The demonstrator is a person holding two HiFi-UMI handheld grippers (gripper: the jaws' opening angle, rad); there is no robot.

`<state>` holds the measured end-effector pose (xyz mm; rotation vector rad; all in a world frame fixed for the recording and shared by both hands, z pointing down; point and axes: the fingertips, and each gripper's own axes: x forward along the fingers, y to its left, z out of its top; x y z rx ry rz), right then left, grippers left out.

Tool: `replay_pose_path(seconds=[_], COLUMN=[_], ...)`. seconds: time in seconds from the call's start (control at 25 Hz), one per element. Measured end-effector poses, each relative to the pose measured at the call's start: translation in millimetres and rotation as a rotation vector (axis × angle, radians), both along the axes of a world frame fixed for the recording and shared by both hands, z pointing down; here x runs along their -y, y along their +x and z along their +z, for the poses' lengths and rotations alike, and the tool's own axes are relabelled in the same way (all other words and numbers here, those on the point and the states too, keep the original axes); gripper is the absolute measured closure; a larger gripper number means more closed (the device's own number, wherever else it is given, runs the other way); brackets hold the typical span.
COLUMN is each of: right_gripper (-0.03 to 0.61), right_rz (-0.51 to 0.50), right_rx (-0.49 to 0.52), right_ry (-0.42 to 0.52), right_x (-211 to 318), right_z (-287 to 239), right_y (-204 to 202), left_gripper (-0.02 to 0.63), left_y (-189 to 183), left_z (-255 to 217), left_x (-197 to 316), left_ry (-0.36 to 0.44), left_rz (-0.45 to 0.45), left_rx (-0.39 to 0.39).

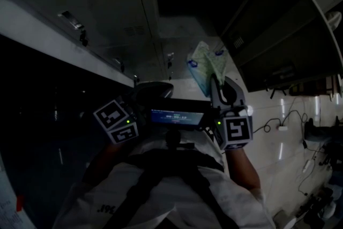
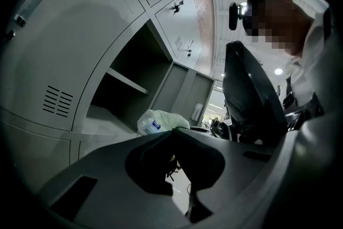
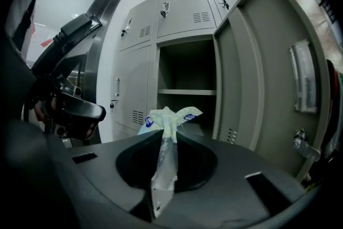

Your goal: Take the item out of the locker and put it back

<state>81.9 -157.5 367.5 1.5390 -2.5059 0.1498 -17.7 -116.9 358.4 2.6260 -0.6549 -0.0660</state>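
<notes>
**Plastic bag pinched in the right gripper in front of an open locker**

A bank of grey metal lockers (image 3: 182,13) fills the right gripper view. One locker door (image 3: 268,61) is swung wide open at 3 o'clock. The open compartment (image 3: 187,69) sits at the centre, dark inside, with a shelf (image 3: 186,92) across it.

In the dim head view, a person in a white shirt (image 1: 177,190) takes up the 6 o'clock area and holds both tools up towards the lockers.

The right gripper (image 3: 167,134) has its jaws nearly together, pinching the twisted neck of a plastic bag (image 3: 166,118). The bag is thin, pale green and white with blue print. It stands up from the jaws at 12 o'clock, outside the locker, in front of the lower edge of the open compartment.

The left gripper (image 2: 172,132) has its jaws pressed together with nothing between them. In the head view its marker cube (image 1: 118,122) is at 9 o'clock from the right gripper's marker cube (image 1: 236,131). From the left gripper's own view, the bag shows just past its jaw tips at 11 o'clock.

Thin cables (image 1: 278,126) trail over the pale floor at 3 o'clock in the head view.
</notes>
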Motion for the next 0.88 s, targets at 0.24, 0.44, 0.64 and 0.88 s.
replay_pose_path(seconds=[0.24,0.44,0.64,0.88], right_gripper=[0.548,0.548,0.548,0.548], right_rz=[0.013,0.004,0.005,0.005], right_rx=[0.016,0.005,0.006,-0.001], right_ry=[-0.025,-0.014,-0.015,-0.026], right_x=[-2.4,-1.0,-0.6,-0.2], right_z=[4.8,3.9,5.4,7.6], right_y=[-1.2,-1.5,-0.6,0.6], left_gripper=[0.623,0.623,0.621,0.623], left_y=[2.0,2.8,1.7,0.4], left_z=[0.4,-0.7,-1.8,-0.3], left_x=[-2.9,-3.8,-2.4,-1.7], left_ry=[0.005,0.020,0.013,-0.005], left_rz=[0.014,0.016,0.013,0.007], left_rx=[0.001,0.005,-0.026,-0.046])
